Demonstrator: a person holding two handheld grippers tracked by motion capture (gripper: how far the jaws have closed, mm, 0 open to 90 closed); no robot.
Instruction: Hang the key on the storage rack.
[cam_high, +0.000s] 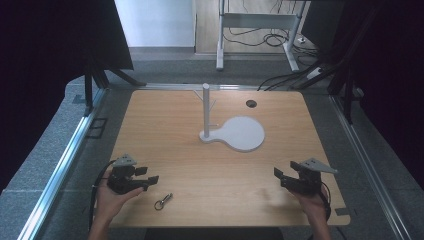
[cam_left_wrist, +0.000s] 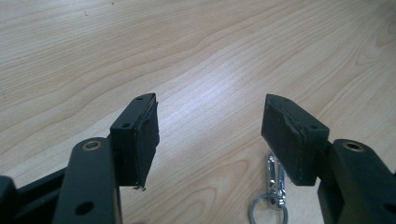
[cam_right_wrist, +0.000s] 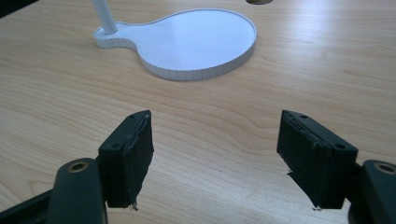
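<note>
A small metal key ring with a clasp (cam_high: 163, 201) lies on the wooden table near its front edge; in the left gripper view the key ring (cam_left_wrist: 273, 189) sits just by the right-hand jaw. My left gripper (cam_high: 147, 175) is held at the front left, open and empty, a little up and left of the ring. My right gripper (cam_high: 281, 178) is held at the front right, open and empty. A white stand (cam_high: 239, 133) with an upright post (cam_high: 205, 108) and a flat round base sits at the table's centre; the right gripper view looks toward its base (cam_right_wrist: 196, 42).
A round cable hole (cam_high: 251, 103) is in the table (cam_high: 190, 165) at the back right. Metal rails run along both table sides. A desk frame and cables stand on the floor beyond the far edge.
</note>
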